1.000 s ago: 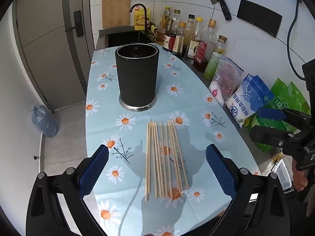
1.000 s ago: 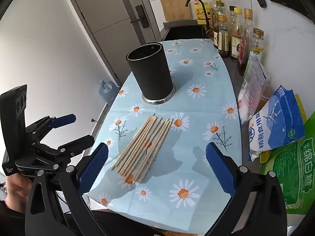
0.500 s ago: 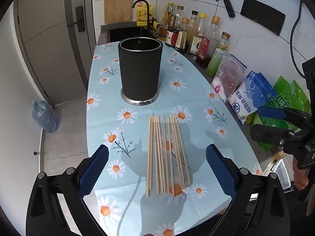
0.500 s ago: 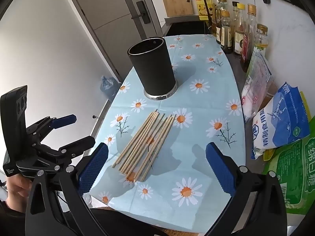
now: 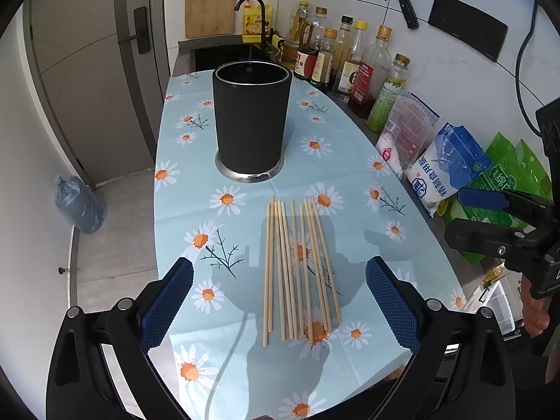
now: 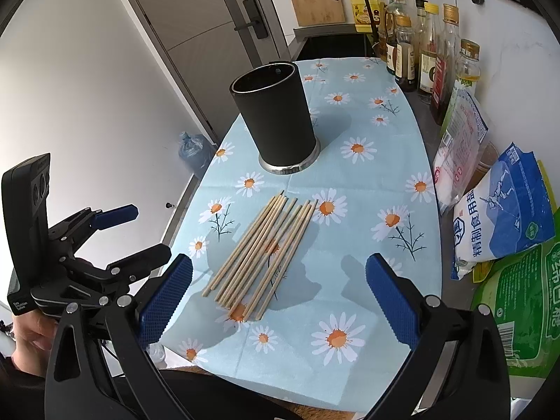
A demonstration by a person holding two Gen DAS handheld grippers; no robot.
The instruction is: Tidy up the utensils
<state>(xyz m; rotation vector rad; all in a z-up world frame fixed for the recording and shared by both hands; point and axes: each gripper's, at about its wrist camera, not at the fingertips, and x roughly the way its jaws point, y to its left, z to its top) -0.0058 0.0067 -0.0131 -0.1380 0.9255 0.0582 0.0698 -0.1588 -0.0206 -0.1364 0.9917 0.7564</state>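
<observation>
Left wrist view: your left gripper [image 5: 279, 301] hangs with jaws spread wide, nothing between them, right over the chopsticks [image 5: 297, 269] lying loose in a row at centre frame. The holder [image 5: 251, 124] stands upright above them, well apart, mouth open. Right gripper [image 6: 279, 301] is spread too, empty, the sticks at its centre left. They look light, stiff and thin, likely to roll or fan out, so I'd pinch across their middles, a few at once, flat against the cloth [image 5: 350, 175].
</observation>
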